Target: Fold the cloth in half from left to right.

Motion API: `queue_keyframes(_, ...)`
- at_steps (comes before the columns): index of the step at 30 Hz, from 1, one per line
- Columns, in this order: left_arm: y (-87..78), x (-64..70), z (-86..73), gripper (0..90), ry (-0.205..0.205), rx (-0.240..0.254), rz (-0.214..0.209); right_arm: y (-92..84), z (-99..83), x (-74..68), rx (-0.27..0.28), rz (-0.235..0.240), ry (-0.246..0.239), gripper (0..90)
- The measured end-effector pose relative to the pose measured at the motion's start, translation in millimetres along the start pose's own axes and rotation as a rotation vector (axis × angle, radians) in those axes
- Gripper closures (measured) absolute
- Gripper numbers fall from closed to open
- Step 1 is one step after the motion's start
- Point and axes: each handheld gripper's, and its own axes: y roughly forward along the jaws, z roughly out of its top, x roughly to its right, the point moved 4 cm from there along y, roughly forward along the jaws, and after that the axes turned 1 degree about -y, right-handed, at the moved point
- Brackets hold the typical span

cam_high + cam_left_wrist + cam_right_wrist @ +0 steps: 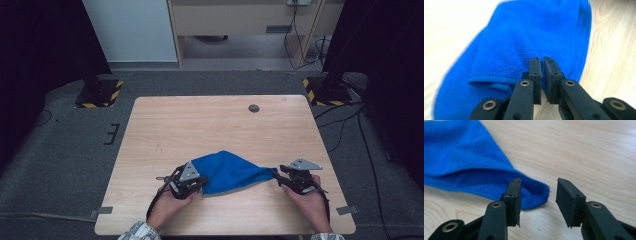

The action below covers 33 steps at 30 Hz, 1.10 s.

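The cloth lay on the tabletop near its front edge; the left gripper sat at its left end, the right gripper at its right corner.

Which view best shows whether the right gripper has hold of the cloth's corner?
The right gripper view: the right gripper has its fingers apart, with the blue cloth corner between them, unpinched. The high view shows that gripper at the cloth's tip, the gap too small to judge. The left gripper view shows the cloth's other end.

Blue cloth on wooden table
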Motion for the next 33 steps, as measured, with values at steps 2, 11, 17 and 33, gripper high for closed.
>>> queue_keyframes(2,-4.2,-1.7,6.1,84.8,-0.008,0.027,0.002,3.8,-1.4,-4.9,-0.018,0.013,-0.009,53.7)
queue_keyframes(11,-12.5,-16.5,24.7,85.2,-0.080,0.080,-0.001,19.3,-7.3,-18.2,-0.071,0.014,-0.063,42.5)
queue_keyframes(17,-18.5,-29.3,33.7,85.6,-0.116,0.103,0.003,22.5,-5.0,-13.4,-0.086,0.020,-0.041,40.8)
queue_keyframes(33,-10.1,-53.0,73.3,86.0,-0.112,0.079,-0.003,25.9,1.3,4.5,-0.130,0.050,-0.072,40.1)
